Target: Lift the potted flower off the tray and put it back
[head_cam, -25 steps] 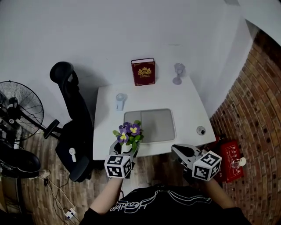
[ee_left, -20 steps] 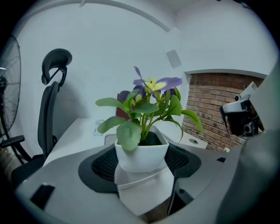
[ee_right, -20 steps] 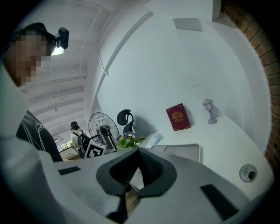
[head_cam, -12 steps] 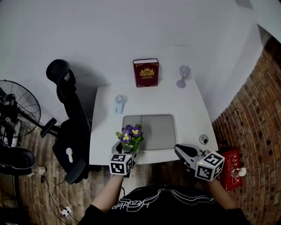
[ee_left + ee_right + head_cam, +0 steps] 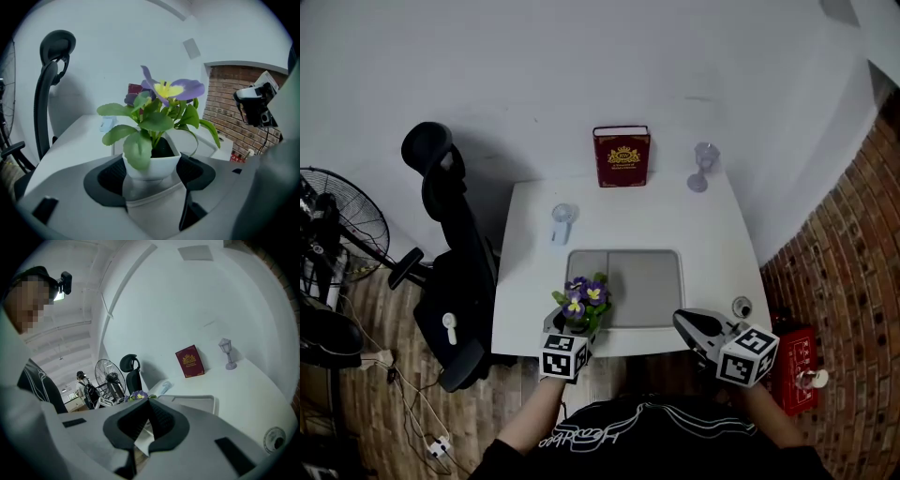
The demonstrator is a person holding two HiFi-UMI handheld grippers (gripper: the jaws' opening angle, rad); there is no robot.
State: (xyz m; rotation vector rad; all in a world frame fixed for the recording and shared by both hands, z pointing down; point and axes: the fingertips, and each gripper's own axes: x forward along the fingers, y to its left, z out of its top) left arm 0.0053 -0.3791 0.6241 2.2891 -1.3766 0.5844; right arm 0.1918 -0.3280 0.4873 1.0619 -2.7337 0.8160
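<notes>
No word or number can be read with certainty. A gold crest and lines of gold print are carried on the cover of the red book (image 5: 622,157), which is stood at the back of the worktop (image 5: 712,234); the letters are too small to be made out. White script lettering is seen across the dark shirt (image 5: 581,437) at the lower edge of the head view, but it cannot be deciphered. Black-and-white square markers, patterns rather than letters, are borne on the cubes of the left tongs (image 5: 575,325) and the right tongs (image 5: 682,321). White marks are shown on the red case (image 5: 797,352) on the floor, unreadable.
</notes>
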